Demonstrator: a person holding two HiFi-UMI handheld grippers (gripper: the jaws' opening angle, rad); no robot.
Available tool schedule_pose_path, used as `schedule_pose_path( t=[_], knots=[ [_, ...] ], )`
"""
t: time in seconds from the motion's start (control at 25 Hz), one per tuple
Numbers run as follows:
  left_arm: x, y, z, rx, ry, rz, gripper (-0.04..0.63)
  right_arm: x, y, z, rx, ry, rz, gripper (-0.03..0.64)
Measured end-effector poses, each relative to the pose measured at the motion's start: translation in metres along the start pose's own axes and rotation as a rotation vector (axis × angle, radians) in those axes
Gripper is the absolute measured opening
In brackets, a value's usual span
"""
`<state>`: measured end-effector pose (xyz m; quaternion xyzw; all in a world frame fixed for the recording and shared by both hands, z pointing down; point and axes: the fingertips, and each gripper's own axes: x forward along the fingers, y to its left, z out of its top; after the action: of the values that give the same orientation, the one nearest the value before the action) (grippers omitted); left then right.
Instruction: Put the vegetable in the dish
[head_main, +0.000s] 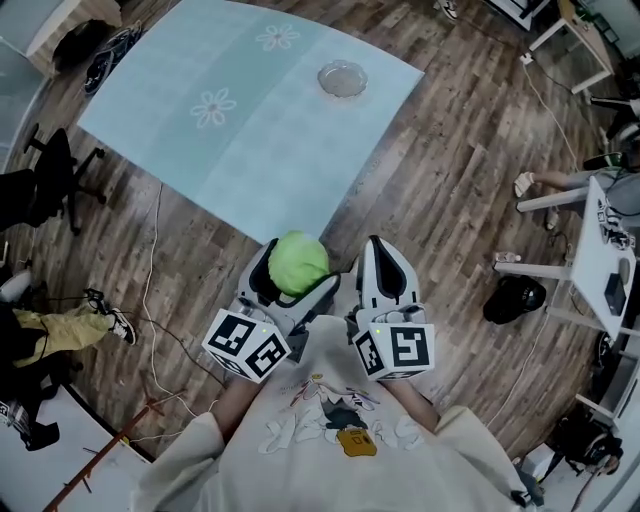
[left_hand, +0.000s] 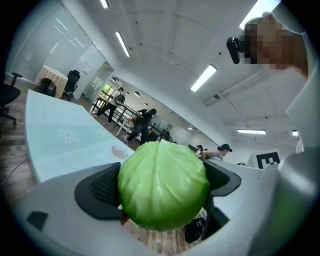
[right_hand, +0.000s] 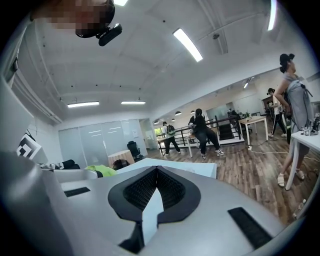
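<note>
Cabbage (left_hand: 162, 185), round and green, sits gripped between the fingers (left_hand: 102, 189) of the left gripper (head_main: 295, 280): likely the carrying step. The glass dish (head_main: 342, 78) lies far beyond the fingers on the pale counter (head_main: 250, 140), so next comes a long reach and release. Only the right gripper view shows the right gripper (right_hand: 156, 175) clenched, empty.

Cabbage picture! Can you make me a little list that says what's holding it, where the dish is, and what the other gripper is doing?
Vegetable: round green cabbage, held up in the air
Left gripper: shut on the cabbage
Right gripper: shut, holding nothing
Dish: clear, looks empty, near the table's far edge
Table: light blue top with flower prints
Cabbage in dish: not yet
</note>
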<state>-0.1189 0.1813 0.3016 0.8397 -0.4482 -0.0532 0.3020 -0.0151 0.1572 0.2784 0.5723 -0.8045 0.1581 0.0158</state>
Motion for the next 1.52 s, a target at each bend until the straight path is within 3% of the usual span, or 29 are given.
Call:
schedule_pose_path(
  t=[0.48,0.84,1.24,1.52],
  knots=[
    [0.106,-0.036,0.005,0.001,-0.036,0.088,0.523,0.041,-0.11,0.028,0.033,0.032,0.062,0.021],
    [0.159,-0.062,-0.005,0.018,-0.046,0.122,0.523,0.058,-0.161,0.045,0.022,0.02,0.134,0.021],
    [0.185,-0.037,0.017,0.036,-0.074,0.178,0.523,0.094,-0.159,0.057,0.004,0.014,0.227,0.021],
    [0.228,-0.006,0.037,0.049,-0.036,0.122,0.523,0.144,-0.167,0.06,-0.038,0.035,0.203,0.021]
  ],
)
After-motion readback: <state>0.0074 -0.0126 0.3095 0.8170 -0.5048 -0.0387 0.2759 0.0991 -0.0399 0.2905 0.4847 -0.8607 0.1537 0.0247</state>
